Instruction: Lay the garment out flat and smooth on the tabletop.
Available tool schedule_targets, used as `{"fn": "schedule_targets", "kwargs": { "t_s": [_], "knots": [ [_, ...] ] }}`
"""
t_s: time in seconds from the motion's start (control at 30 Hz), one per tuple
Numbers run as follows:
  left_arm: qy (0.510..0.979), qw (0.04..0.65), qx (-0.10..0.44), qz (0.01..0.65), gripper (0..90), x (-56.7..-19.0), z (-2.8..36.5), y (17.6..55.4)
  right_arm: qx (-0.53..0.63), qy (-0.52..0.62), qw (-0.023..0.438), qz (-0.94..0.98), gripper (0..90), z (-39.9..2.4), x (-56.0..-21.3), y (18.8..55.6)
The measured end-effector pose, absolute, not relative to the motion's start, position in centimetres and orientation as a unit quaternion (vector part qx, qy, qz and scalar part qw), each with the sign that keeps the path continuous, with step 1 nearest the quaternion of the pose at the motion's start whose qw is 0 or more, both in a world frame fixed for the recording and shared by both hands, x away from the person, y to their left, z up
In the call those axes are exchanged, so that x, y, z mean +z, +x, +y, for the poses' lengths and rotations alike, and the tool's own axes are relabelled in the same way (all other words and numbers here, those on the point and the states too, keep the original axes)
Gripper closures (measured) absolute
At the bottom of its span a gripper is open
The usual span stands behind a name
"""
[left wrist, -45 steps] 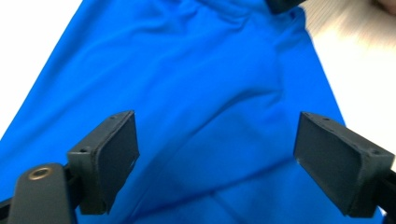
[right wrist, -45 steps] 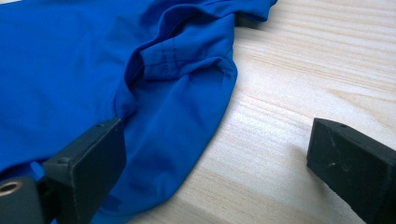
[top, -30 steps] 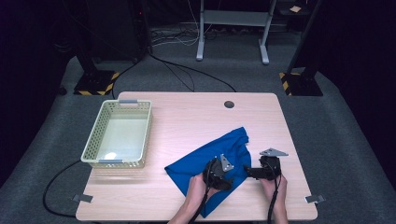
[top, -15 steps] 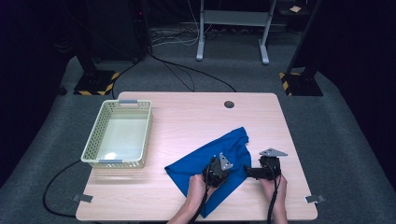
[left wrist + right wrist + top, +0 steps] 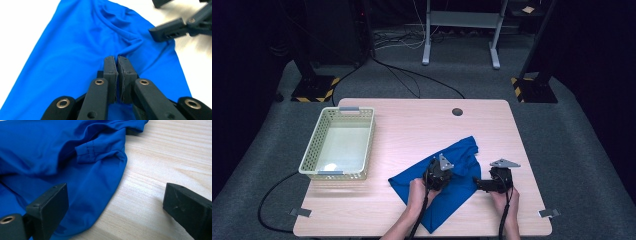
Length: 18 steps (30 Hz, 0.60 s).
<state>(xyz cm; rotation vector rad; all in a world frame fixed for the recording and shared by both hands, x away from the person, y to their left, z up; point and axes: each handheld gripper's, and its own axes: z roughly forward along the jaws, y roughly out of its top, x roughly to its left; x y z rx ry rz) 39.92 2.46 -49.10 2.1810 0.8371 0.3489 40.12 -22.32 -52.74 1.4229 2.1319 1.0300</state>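
Observation:
A blue cloth (image 5: 462, 152) lies crumpled on the wooden table (image 5: 412, 120), right of centre and towards the front edge. My left gripper (image 5: 443, 176) sits on the middle of the cloth. In the left gripper view, this gripper (image 5: 117, 58) is shut on a pinched fold of the cloth (image 5: 75, 45). My right gripper (image 5: 476, 183) rests low at the cloth's right edge, pointing left. In the right gripper view, its jaws (image 5: 116, 195) stand wide open, one over the cloth's (image 5: 50, 150) hem and one over bare wood (image 5: 162, 157). Nothing is held between them.
A cream plastic basket (image 5: 312, 150) stands on the table's left side. A round cable hole (image 5: 457, 111) is near the far edge. Cables and stand legs lie on the floor beyond the table.

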Motion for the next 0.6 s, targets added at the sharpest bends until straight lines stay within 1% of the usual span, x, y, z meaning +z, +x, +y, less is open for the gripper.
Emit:
{"fn": "schedule_targets", "kwargs": {
  "t_s": [0.2,0.27,0.3,0.37,0.43,0.47,0.5,0.57,0.6],
  "knots": [
    [0.848,0.382,0.133,0.343,85.4,-48.6,4.0,41.0,0.367,0.507,0.188,0.757,6.0,-22.3,-52.7,40.1],
    [0.851,0.381,0.123,0.339,85.1,-48.7,4.1,41.0,0.366,0.505,0.188,0.758,6.0,-22.3,-52.7,40.1],
    [0.854,0.381,0.12,0.333,83.5,-48.8,4.0,40.8,0.366,0.505,0.188,0.758,6.0,-22.3,-52.7,40.1],
    [0.862,0.372,0.116,0.323,73.6,-49.0,3.4,40.5,0.366,0.505,0.188,0.758,6.0,-22.3,-52.7,40.1],
    [0.866,0.368,0.113,0.318,60.6,-49.1,2.7,40.3,0.367,0.506,0.188,0.758,6.1,-22.3,-52.7,40.1],
    [0.867,0.367,0.113,0.317,55.5,-49.2,2.3,40.2,0.367,0.507,0.188,0.757,6.1,-22.3,-52.7,40.1],
    [0.868,0.367,0.113,0.314,53.9,-49.3,1.9,40.1,0.367,0.507,0.188,0.757,6.1,-22.3,-52.7,40.1],
    [0.871,0.361,0.121,0.31,46.3,-49.4,0.8,40.2,0.367,0.507,0.187,0.757,6.1,-22.3,-52.7,40.1],
    [0.872,0.358,0.125,0.309,44.4,-49.5,0.2,40.2,0.367,0.507,0.187,0.757,6.1,-22.3,-52.7,40.1]
  ]
}}
